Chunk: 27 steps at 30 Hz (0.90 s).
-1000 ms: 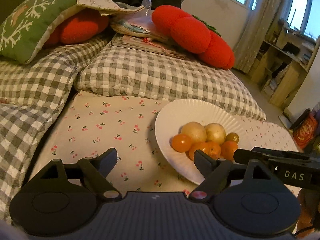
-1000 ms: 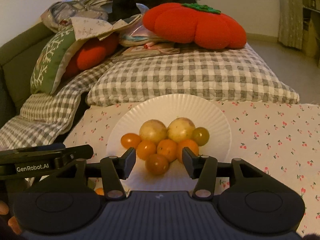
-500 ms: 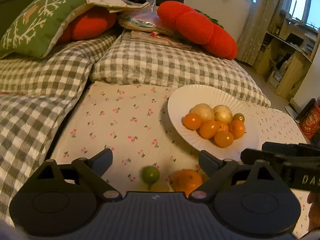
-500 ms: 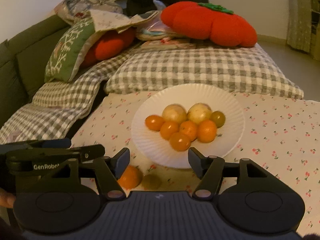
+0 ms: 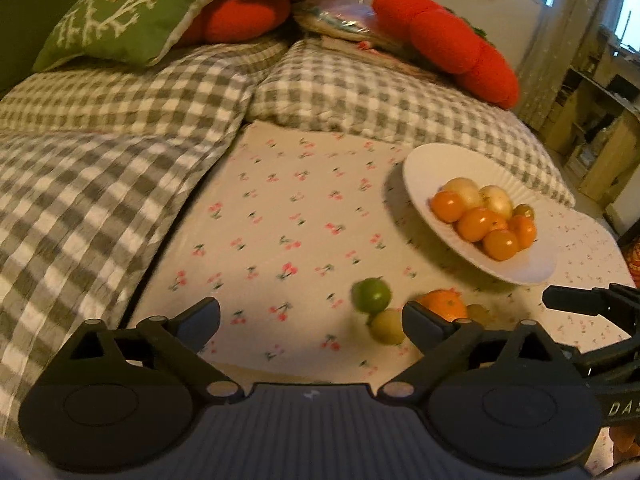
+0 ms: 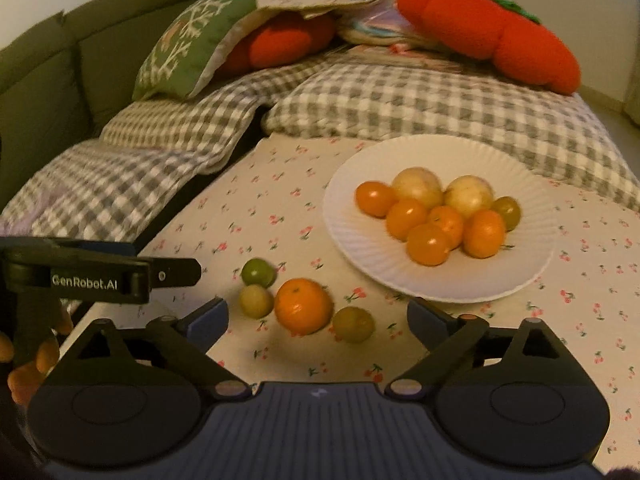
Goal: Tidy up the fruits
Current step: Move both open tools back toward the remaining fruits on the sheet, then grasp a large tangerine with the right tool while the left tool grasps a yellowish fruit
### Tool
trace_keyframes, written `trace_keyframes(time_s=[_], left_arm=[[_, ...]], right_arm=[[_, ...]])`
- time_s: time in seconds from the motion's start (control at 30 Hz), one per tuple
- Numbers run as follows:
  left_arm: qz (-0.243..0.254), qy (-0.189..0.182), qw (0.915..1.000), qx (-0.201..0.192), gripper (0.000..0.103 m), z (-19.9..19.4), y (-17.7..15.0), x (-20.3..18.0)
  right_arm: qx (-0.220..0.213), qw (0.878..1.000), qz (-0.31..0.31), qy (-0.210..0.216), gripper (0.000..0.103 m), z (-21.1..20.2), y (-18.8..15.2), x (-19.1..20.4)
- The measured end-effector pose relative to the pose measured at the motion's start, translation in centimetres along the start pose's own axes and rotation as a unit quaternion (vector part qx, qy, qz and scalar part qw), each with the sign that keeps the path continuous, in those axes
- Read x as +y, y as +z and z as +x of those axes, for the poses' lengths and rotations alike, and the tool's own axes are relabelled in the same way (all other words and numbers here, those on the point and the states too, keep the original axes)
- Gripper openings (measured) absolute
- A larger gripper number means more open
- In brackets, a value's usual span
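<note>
Between right gripper [image 6: 318, 316] jaws, tangerine [image 6: 303, 305], untouched

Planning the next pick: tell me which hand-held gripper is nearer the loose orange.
Right. The orange lies just ahead, between the right hand-held gripper fingers; the left hand-held gripper has it behind its right fingertip.

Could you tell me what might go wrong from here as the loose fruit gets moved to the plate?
1. The round green fruit and its neighbours lie loose on the cloth; a nudge from the open right gripper could roll them away.
2. The orange touches small fruits, so closing on it may knock them.
3. The plate already holds a heaped pile; another fruit could dislodge it.
</note>
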<state>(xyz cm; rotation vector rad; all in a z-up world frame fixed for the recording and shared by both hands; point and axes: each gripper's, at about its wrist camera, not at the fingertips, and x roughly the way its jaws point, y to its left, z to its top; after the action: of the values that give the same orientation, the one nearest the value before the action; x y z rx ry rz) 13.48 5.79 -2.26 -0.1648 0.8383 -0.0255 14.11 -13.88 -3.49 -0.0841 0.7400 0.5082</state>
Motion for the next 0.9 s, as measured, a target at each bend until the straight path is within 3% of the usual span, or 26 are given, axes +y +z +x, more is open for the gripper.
trace_keyframes(time_s=[0.2, 0.43, 0.7, 0.9], left_arm=[[-0.004, -0.005, 0.9996, 0.026, 0.094, 0.1, -1.4, 0.4], [-0.015, -0.019, 0.9984, 0.05, 0.092, 0.0, -2.5, 0.8], [0.003, -0.045, 0.997, 0.063, 0.064, 0.1, -2.9, 0.0], [-0.001, -0.051, 0.9964, 0.067, 0.054, 0.4, -2.8, 0.0]], right_arm=[[0.001, 0.997, -0.078, 0.0, 0.1, 0.9, -0.9, 1.7], [-0.016, 0.985, -0.169, -0.012, 0.1, 1.2, -1.6, 3.2], [-0.024, 0.979, -0.204, -0.015, 0.088, 2.2, -1.6, 3.6], [-0.02, 0.979, -0.2, -0.022, 0.073, 3.6, -1.2, 3.1]])
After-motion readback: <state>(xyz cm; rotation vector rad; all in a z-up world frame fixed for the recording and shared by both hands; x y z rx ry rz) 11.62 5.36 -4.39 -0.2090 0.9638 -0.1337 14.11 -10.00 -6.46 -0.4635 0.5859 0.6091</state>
